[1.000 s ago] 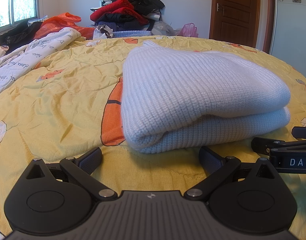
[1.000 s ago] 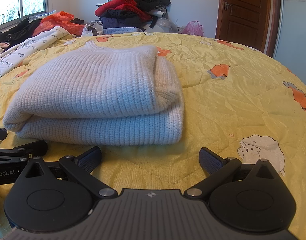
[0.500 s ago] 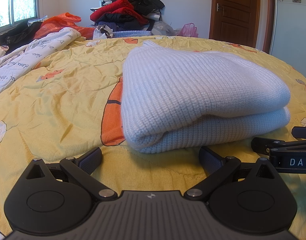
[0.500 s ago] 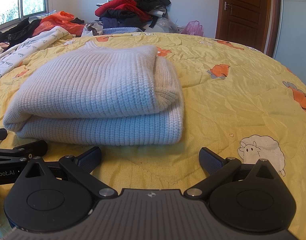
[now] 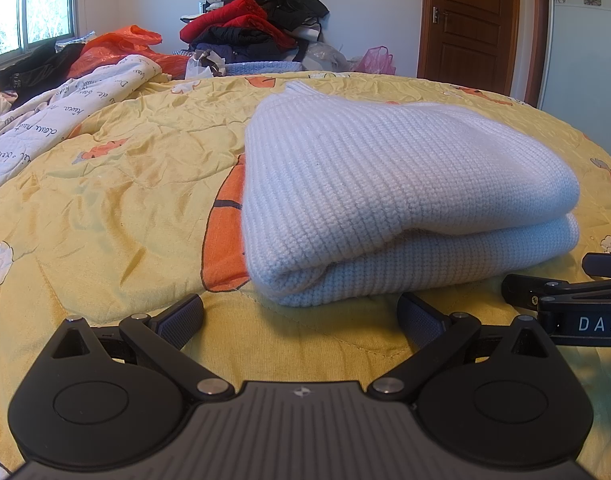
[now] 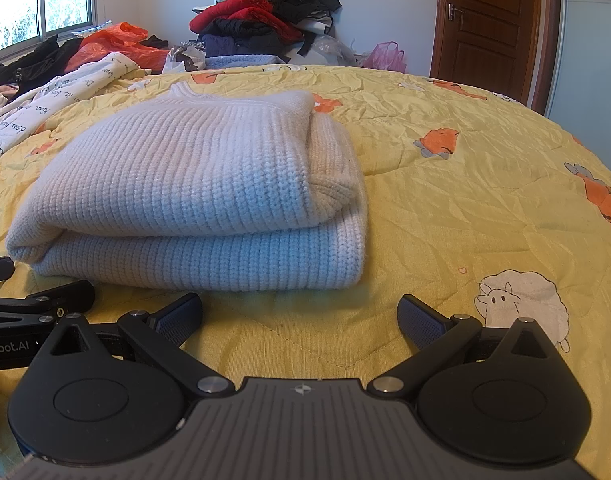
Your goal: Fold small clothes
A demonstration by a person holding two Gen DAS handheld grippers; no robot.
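Sweater: a white ribbed knit sweater [image 5: 385, 200] is seen folded into a thick two-layer stack, with the rounded fold turned toward the near side; it is laid flat on the bed, just beyond both grippers, and is touched by neither.
Bed: a yellow quilt [image 5: 117, 208] printed with orange shapes and small sheep is spread over the bed; it is creased around the sweater.
Left gripper: the left gripper [image 5: 301, 314] is held low over the quilt at the near left corner of the sweater; its jaws are spread wide and released, with only quilt between them.
Right gripper: the right gripper [image 6: 301, 314] is held low at the near right corner of the sweater; its jaws are likewise spread wide and nothing is gripped.
Gripper spacing: each gripper is seen at the edge of the other's view, the two being side by side in front of the sweater.
Far left: a white quilt with script lettering [image 5: 37, 136] is bunched at the bed's left edge, with an orange plastic bag [image 5: 117, 46] behind it under a window [image 5: 29, 4].
Far centre: a pile of red and dark clothes [image 5: 257, 20] is stacked against the wall.
Far right: a brown wooden door [image 5: 477, 20] is seen closed, with a pink bag [image 5: 375, 60] near its foot.
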